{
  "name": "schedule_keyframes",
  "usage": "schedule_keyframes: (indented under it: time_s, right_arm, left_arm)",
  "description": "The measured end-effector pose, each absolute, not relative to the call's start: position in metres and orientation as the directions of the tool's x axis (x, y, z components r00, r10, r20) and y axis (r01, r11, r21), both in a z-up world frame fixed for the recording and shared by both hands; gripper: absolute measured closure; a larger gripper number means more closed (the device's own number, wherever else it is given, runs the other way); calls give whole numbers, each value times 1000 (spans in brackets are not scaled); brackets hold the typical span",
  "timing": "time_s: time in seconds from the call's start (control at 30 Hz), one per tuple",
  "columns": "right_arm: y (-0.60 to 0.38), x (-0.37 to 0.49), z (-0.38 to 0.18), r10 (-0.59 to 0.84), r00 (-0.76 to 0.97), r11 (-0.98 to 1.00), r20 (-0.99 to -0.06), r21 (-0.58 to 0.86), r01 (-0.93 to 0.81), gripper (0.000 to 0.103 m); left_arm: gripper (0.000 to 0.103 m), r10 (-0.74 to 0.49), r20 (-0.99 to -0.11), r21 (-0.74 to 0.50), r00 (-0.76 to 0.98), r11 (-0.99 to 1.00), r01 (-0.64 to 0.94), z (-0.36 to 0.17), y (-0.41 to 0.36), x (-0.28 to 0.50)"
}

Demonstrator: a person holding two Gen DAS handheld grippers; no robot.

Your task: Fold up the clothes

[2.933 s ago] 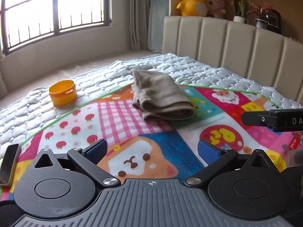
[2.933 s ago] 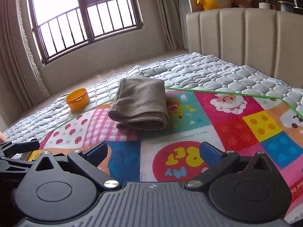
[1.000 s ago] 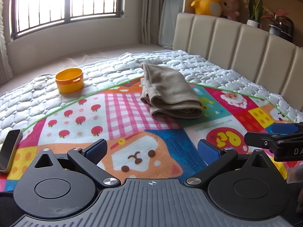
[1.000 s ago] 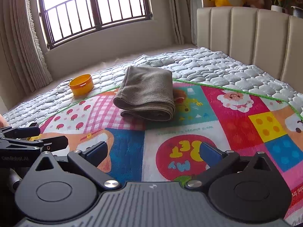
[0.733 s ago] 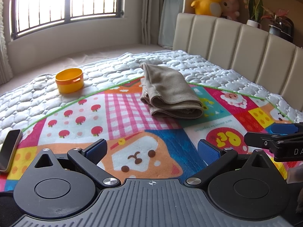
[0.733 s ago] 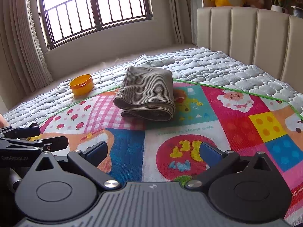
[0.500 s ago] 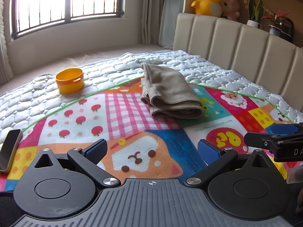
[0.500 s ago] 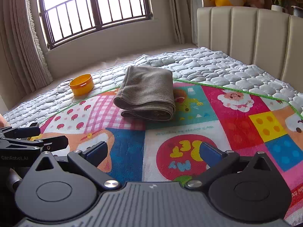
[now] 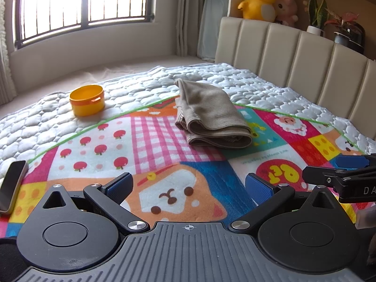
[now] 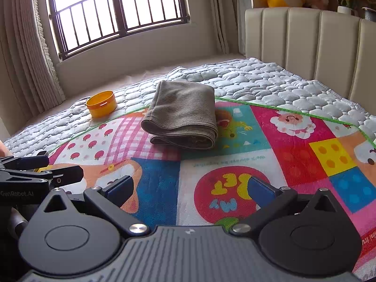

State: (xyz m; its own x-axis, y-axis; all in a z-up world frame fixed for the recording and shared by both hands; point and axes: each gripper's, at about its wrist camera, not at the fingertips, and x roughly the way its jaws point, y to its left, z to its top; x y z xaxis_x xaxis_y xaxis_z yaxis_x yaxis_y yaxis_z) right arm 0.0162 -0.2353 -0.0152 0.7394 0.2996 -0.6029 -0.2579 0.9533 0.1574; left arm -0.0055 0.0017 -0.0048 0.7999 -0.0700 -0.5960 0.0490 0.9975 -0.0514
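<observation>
A folded taupe ribbed garment lies in a thick stack on the colourful play mat; it also shows in the right wrist view. My left gripper is open and empty, held low over the mat well short of the garment. My right gripper is open and empty, also well short of it. The right gripper's fingers show at the right edge of the left wrist view. The left gripper's fingers show at the left edge of the right wrist view.
An orange round tub stands on the white quilted cover left of the garment. A phone lies at the mat's left edge. A padded beige headboard rises behind, with plush toys and plants on its ledge.
Over the last second nothing has visibly moved. Since 2.9 s ago both grippers have shifted slightly and the garment stays where it lay.
</observation>
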Motion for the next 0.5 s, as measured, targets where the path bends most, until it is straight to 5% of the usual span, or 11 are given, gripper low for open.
schedule_keyframes:
  time_s: [0.5]
  right_arm:
    - [-234, 15, -15, 297, 738, 954, -607, 151, -260, 0]
  left_arm:
    - [0, -50, -595, -24, 802, 999, 45, -2, -2, -7]
